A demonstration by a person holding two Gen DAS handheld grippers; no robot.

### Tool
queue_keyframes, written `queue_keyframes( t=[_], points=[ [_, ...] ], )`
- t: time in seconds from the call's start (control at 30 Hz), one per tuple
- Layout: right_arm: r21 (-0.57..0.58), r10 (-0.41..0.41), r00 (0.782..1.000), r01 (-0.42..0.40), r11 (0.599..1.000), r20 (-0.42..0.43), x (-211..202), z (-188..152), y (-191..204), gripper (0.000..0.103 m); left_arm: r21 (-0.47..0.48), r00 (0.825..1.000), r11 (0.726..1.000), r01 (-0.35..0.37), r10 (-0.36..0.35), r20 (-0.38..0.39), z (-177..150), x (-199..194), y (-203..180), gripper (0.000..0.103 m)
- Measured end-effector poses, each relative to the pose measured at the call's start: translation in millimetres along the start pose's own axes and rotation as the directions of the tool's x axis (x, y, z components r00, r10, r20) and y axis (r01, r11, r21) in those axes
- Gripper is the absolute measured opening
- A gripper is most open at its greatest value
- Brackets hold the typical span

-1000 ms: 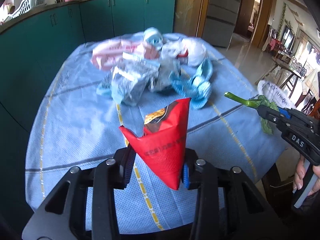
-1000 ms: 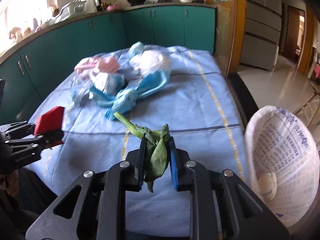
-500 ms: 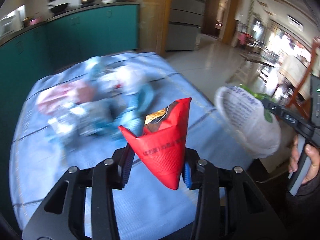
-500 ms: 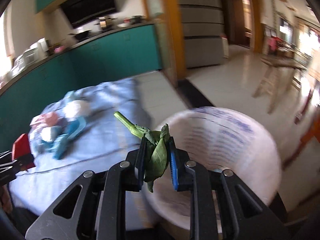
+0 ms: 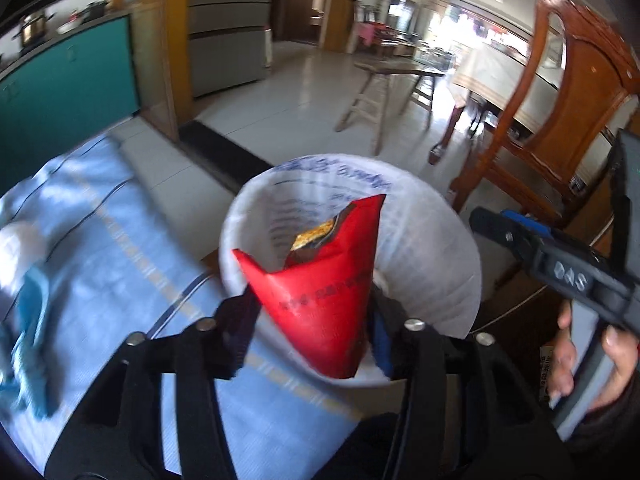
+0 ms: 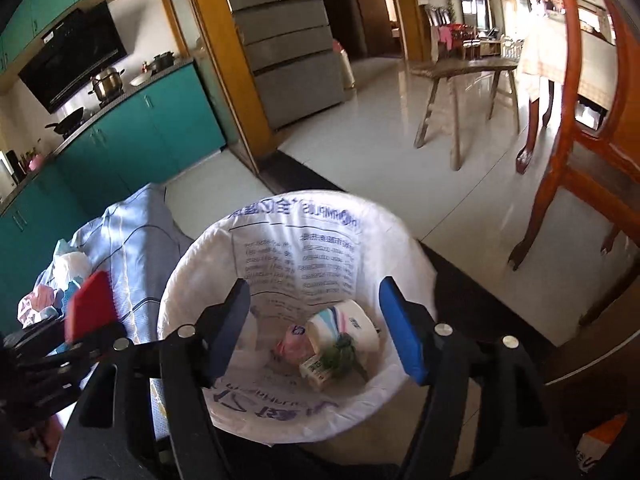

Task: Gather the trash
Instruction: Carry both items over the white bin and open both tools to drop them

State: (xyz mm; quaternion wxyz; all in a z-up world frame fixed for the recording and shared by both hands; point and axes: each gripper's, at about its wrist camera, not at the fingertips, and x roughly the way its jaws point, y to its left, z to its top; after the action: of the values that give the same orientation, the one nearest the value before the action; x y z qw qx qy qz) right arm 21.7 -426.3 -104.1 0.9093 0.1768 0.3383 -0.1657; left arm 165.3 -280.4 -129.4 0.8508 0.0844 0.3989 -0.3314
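Our right gripper (image 6: pixel 316 320), jaws just opened and empty, had dropped greens (image 6: pixel 340 354) into the bin (image 6: pixel 280 216); our left gripper (image 5: pixel 310 320), jaws opening around the red wrapper (image 5: pixel 324 292), hung over it; more trash (image 6: pixel 60 276) waited at nine o'clock.

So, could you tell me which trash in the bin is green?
The leafy vegetable scrap, lying on the white tissue pack; the wrapper beside it is pink.

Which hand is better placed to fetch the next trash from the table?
Probably right: both jaws have just been opening, but the right gripper is empty, while the left gripper has the red wrapper between its jaws.
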Motion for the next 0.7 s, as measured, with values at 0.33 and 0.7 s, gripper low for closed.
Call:
queue_keyframes(
  t=[0.33, 0.7],
  points=[
    [0.012, -0.001, 1.0, 0.002, 1.0, -0.026, -1, -7, -8, 0.072, -0.019, 0.98, 0.98, -0.196, 0.197, 0.039, -13, -25, 28, 0.089],
    [-0.195, 0.134, 0.985, -0.154, 0.969, -0.113, 32, -23, 96, 0.077, -0.415, 0.815, 0.717, -0.561, 0.566, -0.125, -160, -157, 165, 0.092]
  ],
)
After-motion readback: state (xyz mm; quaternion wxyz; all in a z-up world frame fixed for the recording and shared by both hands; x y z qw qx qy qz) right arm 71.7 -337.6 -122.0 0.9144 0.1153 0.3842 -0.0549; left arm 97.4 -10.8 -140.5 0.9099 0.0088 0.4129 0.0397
